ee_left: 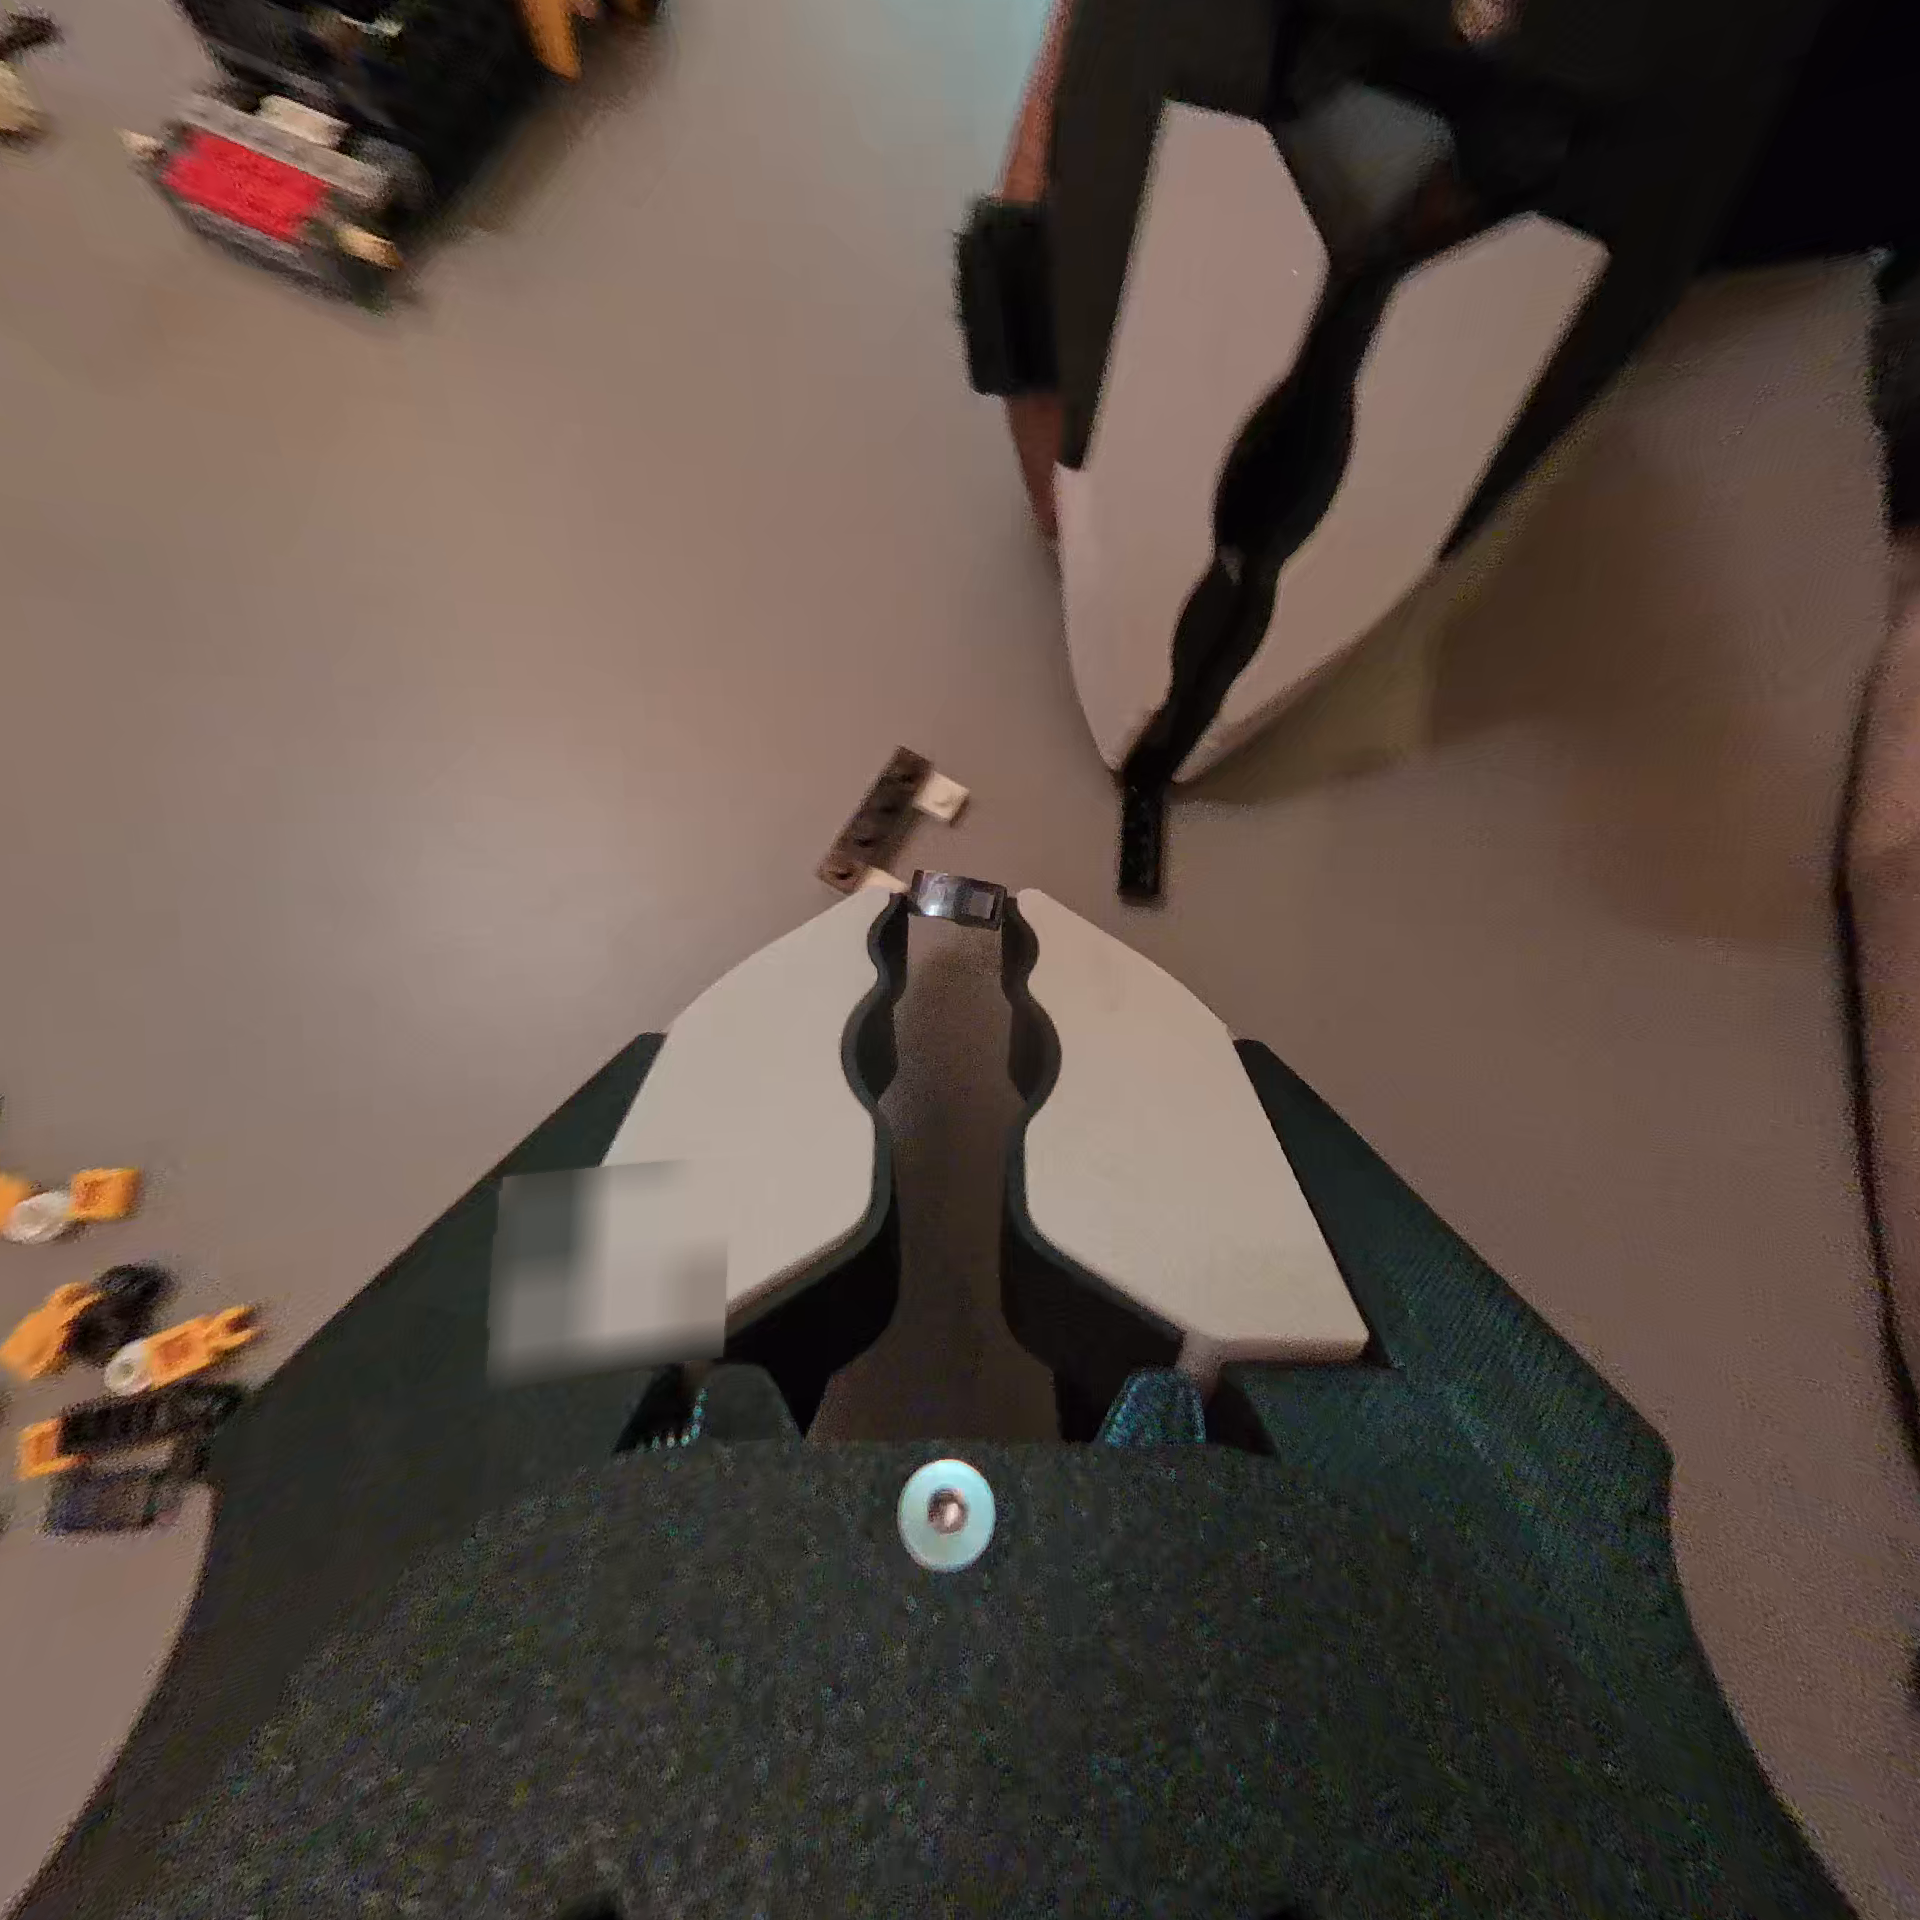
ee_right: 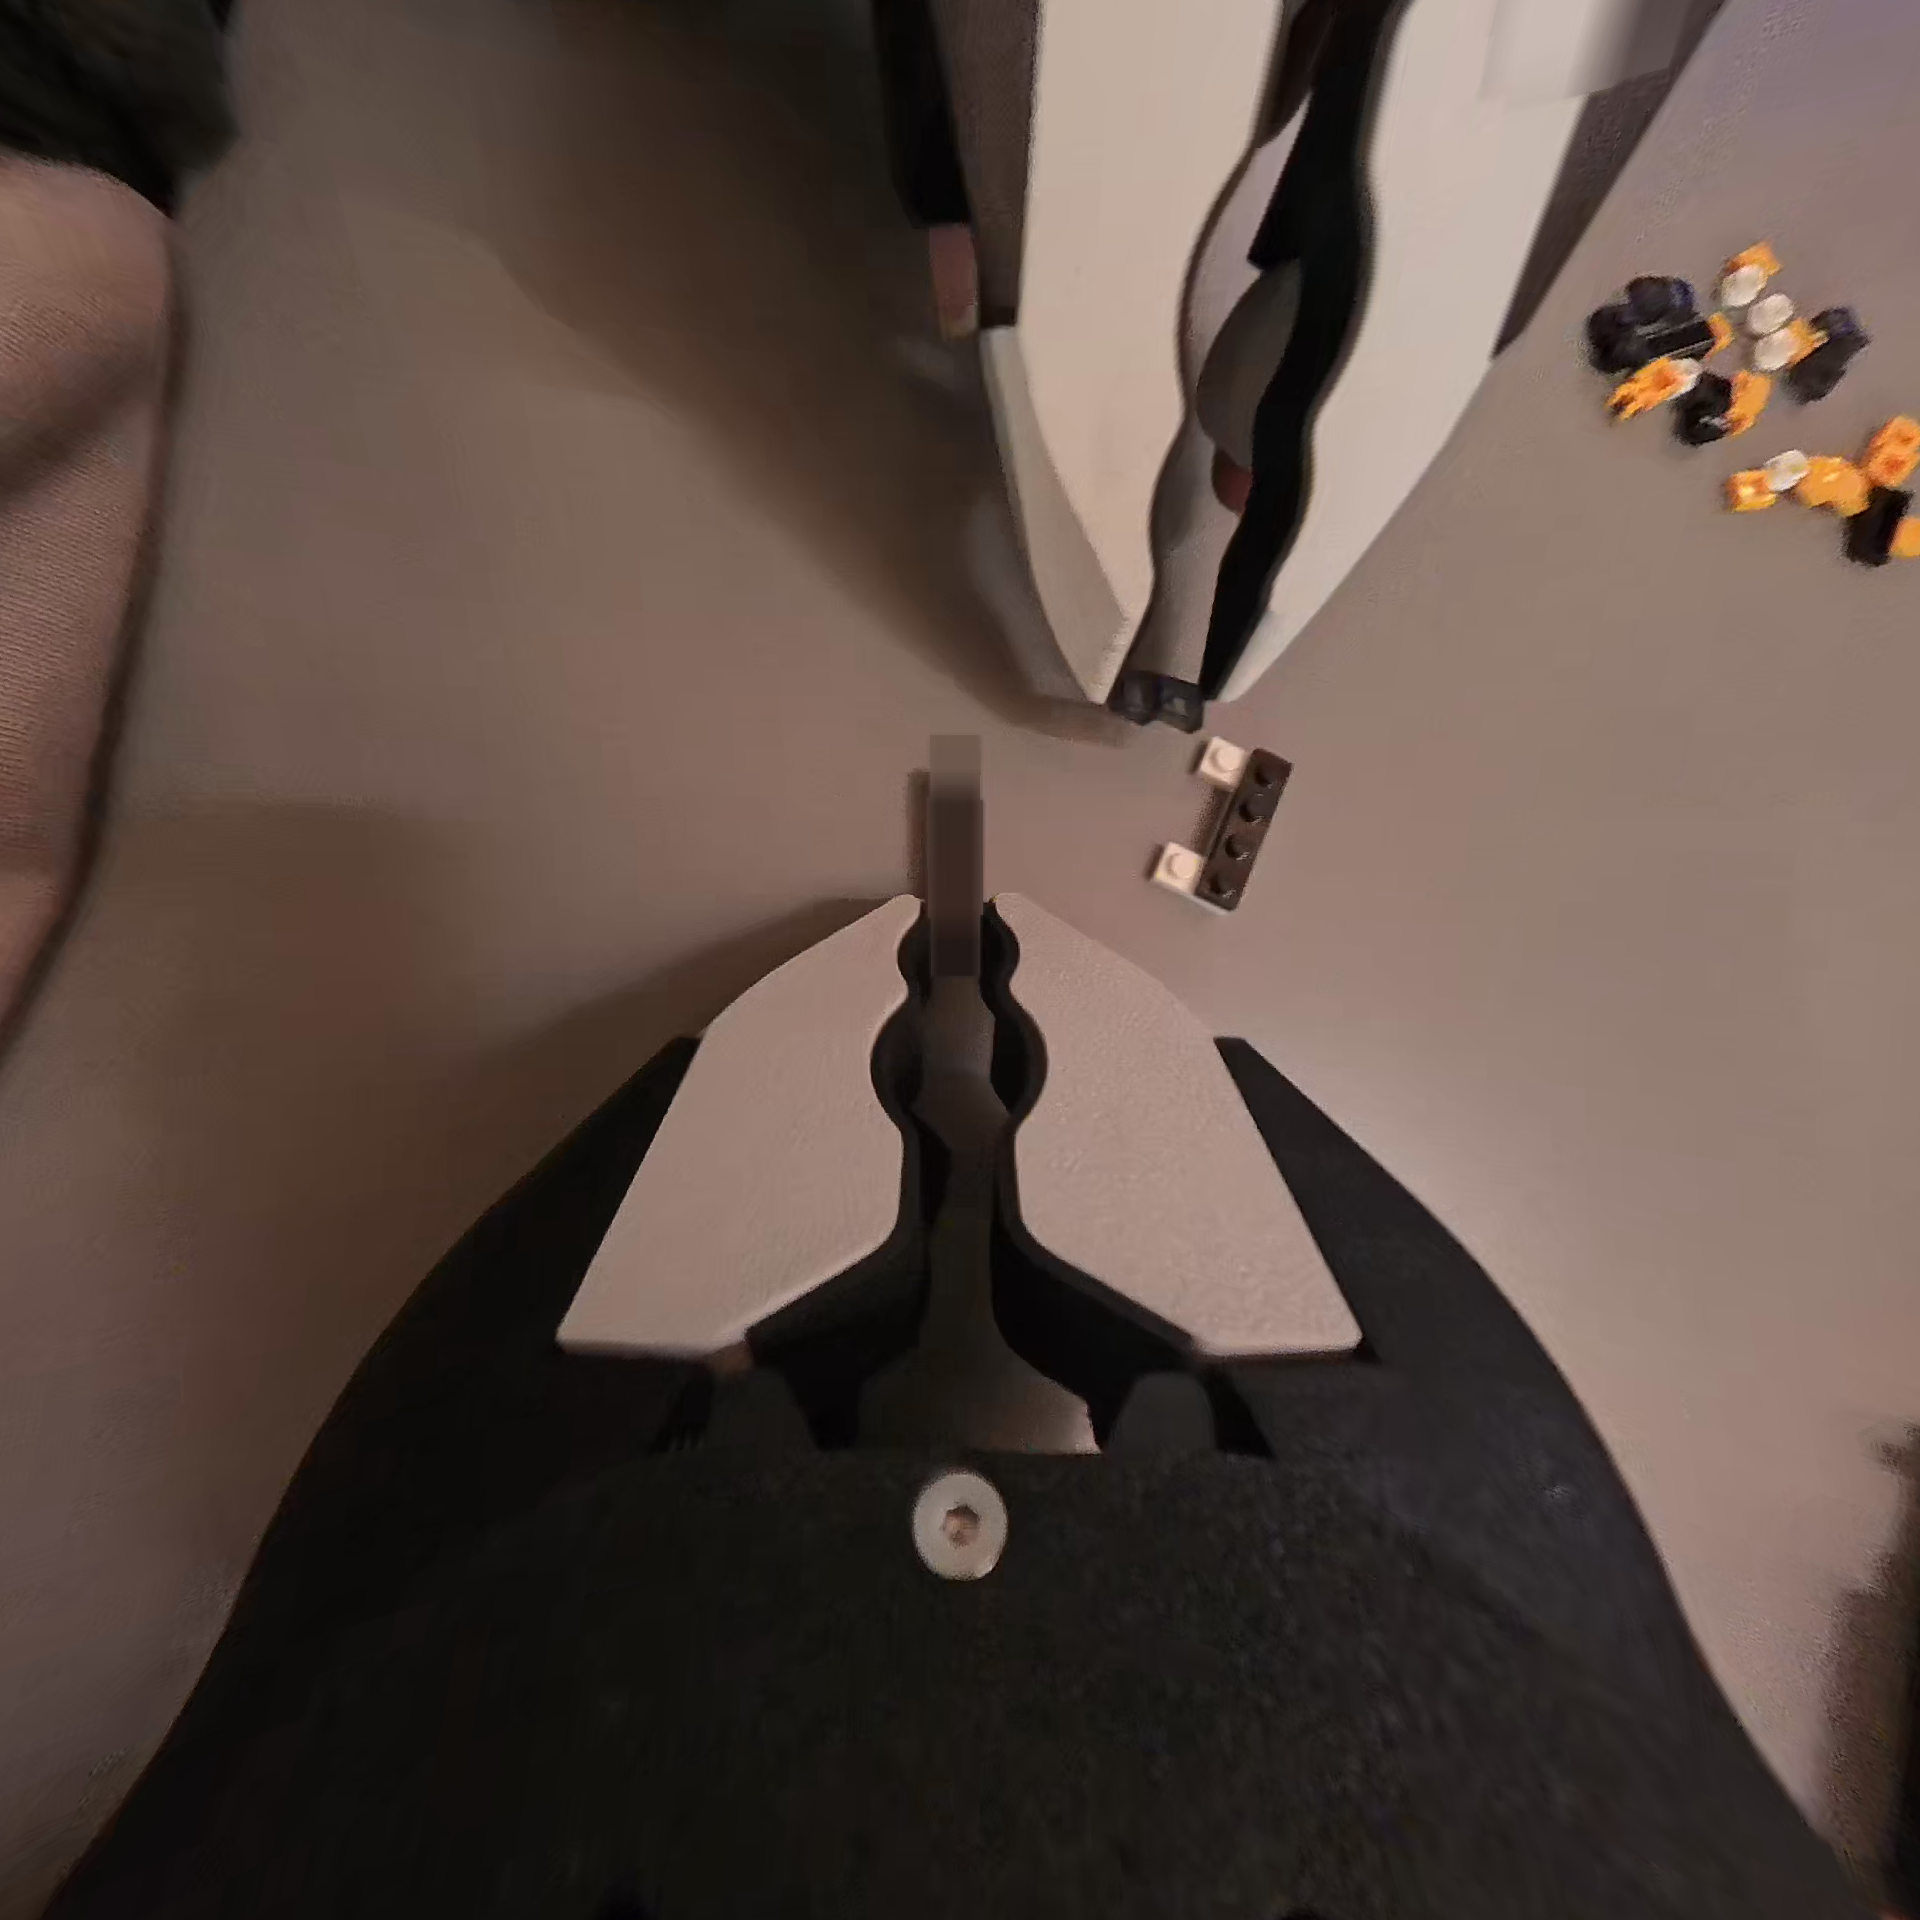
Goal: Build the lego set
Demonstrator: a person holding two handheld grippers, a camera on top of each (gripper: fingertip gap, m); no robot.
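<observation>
I count two grippers: left gripper [ee_left: 957, 902], right gripper [ee_right: 954, 902]. Each pinches one small dark piece: a short block [ee_left: 958, 898] and a narrow strip [ee_left: 1141, 850]. One brown four-stud plate [ee_right: 1243, 828] carries two white single-stud pieces [ee_right: 1222, 762]. One built block with a red panel [ee_left: 249, 192]. The loose orange-and-black pile [ee_right: 1766, 400] is too blurred for me to count.

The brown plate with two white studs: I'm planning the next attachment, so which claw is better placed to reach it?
Left. The left claw, gripping a small dark brick, sits right beside the brown plate; the right claw, holding a black strip, is farther off.
</observation>
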